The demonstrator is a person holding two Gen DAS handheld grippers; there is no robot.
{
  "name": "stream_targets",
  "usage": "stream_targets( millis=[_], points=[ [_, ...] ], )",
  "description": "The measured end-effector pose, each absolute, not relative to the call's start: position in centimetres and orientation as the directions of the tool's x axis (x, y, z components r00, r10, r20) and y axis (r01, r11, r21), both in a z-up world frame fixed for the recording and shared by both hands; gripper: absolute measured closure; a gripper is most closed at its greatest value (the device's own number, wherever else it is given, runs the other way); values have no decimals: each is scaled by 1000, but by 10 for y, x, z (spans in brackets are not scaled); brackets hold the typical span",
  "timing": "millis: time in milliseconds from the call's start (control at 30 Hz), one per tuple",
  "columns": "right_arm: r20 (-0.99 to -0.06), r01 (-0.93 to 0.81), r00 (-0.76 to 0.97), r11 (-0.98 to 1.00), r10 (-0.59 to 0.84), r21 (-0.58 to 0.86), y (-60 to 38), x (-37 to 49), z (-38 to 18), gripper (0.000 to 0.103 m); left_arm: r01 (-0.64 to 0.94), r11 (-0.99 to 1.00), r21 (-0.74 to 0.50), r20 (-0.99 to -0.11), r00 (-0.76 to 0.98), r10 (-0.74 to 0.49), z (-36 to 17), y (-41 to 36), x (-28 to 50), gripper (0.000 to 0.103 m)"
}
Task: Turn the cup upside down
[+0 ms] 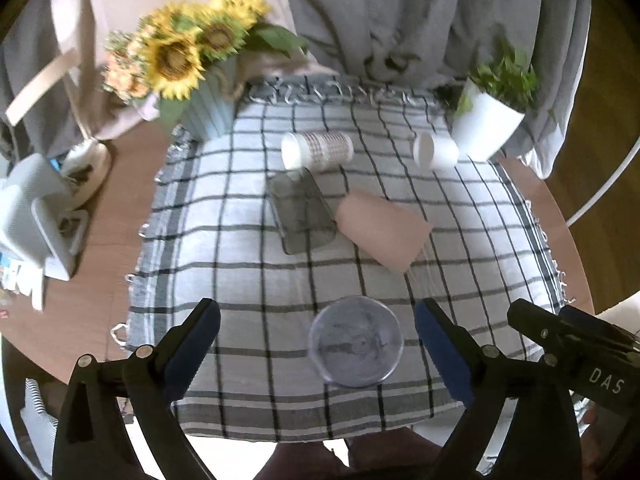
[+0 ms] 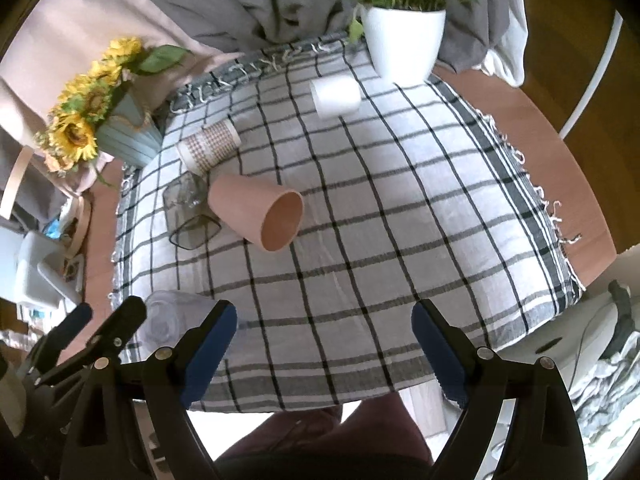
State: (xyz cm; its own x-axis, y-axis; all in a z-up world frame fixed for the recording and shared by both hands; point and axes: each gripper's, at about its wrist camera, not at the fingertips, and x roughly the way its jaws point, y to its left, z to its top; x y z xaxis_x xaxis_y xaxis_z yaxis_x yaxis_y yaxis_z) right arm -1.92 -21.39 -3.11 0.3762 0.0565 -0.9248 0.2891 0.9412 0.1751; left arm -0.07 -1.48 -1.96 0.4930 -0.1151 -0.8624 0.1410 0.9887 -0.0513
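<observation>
A clear plastic cup [image 1: 355,341] stands base-up on the checked cloth [image 1: 248,248], between the wide-open fingers of my left gripper [image 1: 317,343], which hangs above it without touching. In the right wrist view the same cup [image 2: 172,320] shows at the lower left, beside my left gripper [image 2: 100,328]. My right gripper [image 2: 324,344] is open and empty over the near part of the cloth [image 2: 400,208]. A pink cup [image 1: 382,229] [image 2: 256,212], a patterned paper cup [image 1: 318,150] [image 2: 208,145], a white cup [image 1: 435,151] [image 2: 335,97] and a smoky glass [image 1: 303,210] [image 2: 190,216] lie on their sides.
A sunflower pot [image 1: 188,68] [image 2: 96,120] stands at the back left of the table and a white plant pot [image 1: 490,120] [image 2: 404,40] at the back right. Grey boxes and clutter [image 1: 36,216] sit on the wooden table to the left. Curtains hang behind.
</observation>
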Motion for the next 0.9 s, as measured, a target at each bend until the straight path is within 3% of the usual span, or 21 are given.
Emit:
stream_targets(
  millis=[467,900],
  points=[
    [-844,201,535,962,52,187,-175,-36,6,5,-71,997,2,-783,620,46,11,45,-26,1],
    [-803,178,595,973,13,148,-149,-48,24,4,-89,996,21,-741,667,75,23,66,-36,0]
  ],
)
